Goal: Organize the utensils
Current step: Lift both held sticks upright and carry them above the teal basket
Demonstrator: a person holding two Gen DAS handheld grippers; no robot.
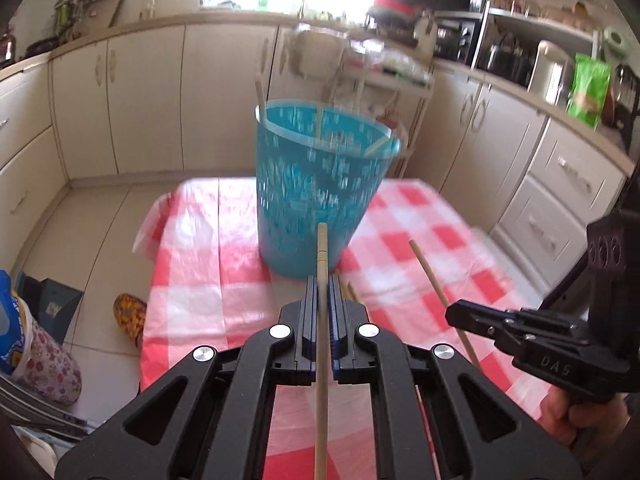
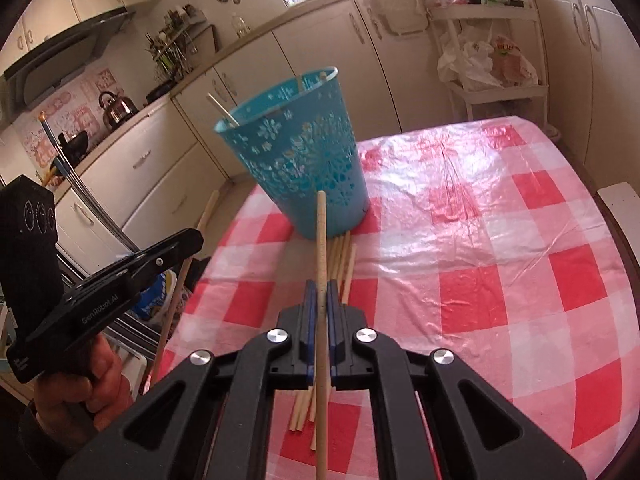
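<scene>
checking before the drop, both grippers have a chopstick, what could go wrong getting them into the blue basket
1. Each hand-held gripper, left and right, pinches its chopstick mid-length between narrow pads, so it could pivot or slip.
2. The blue basket looks light and tall; a stick hitting its rim might tip it.
3. The loose chopsticks lie against the basket's base and could get knocked off the table.

Loose chopsticks [image 2: 340,264] flat beside upright teal basket [image 2: 296,156] holding several.
</scene>
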